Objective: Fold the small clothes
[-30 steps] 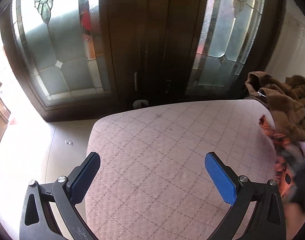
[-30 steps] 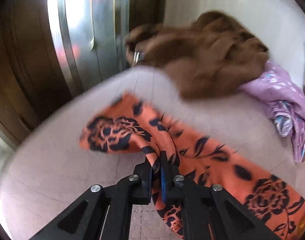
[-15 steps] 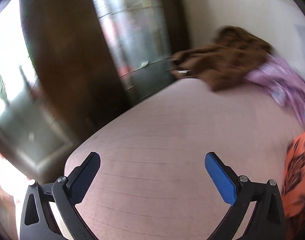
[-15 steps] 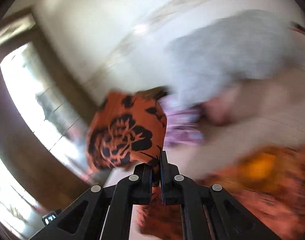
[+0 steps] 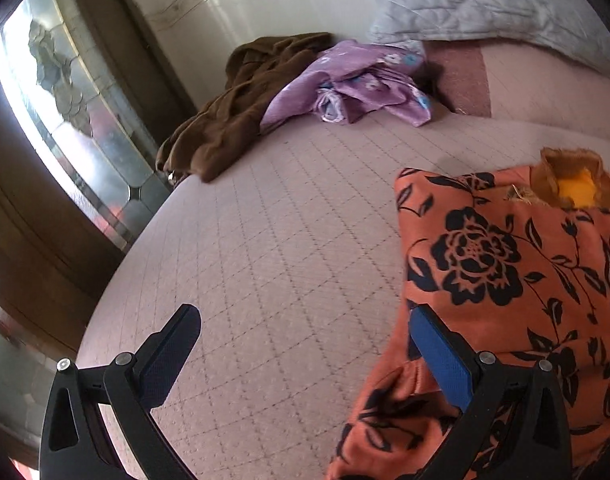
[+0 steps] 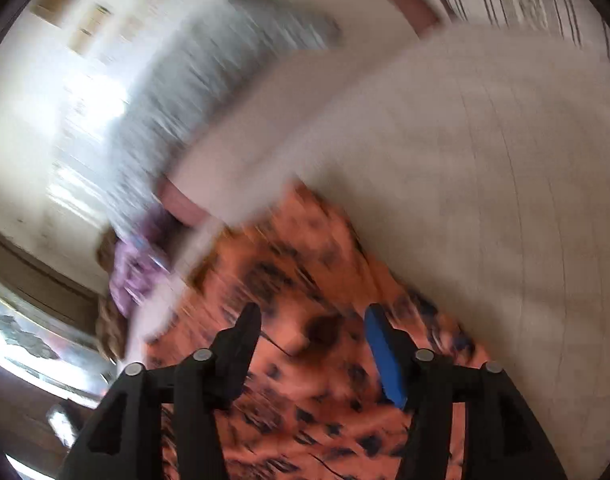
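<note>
An orange garment with black flowers [image 5: 517, 280] lies on the pink quilted bed [image 5: 289, 240] at the right of the left wrist view, folded over, with a yellow-lined opening at its far end. My left gripper [image 5: 305, 340] is open; its blue right finger [image 5: 437, 352] sits against the garment's near left edge, its black finger over bare mattress. In the blurred right wrist view the same orange garment [image 6: 317, 360] lies under my right gripper [image 6: 313, 320], whose jaws are opening with the cloth below them, not pinched.
A brown garment [image 5: 233, 104] and a purple printed garment [image 5: 357, 80] are heaped at the far edge of the bed. A grey quilted pillow [image 5: 485, 0] lies at the back right. A dark wooden door with leaded glass [image 5: 65, 120] stands left.
The right gripper carried the orange garment across the bed, then its jaws came apart and let the cloth go. The left gripper swung right from the door side to the garment's edge.
</note>
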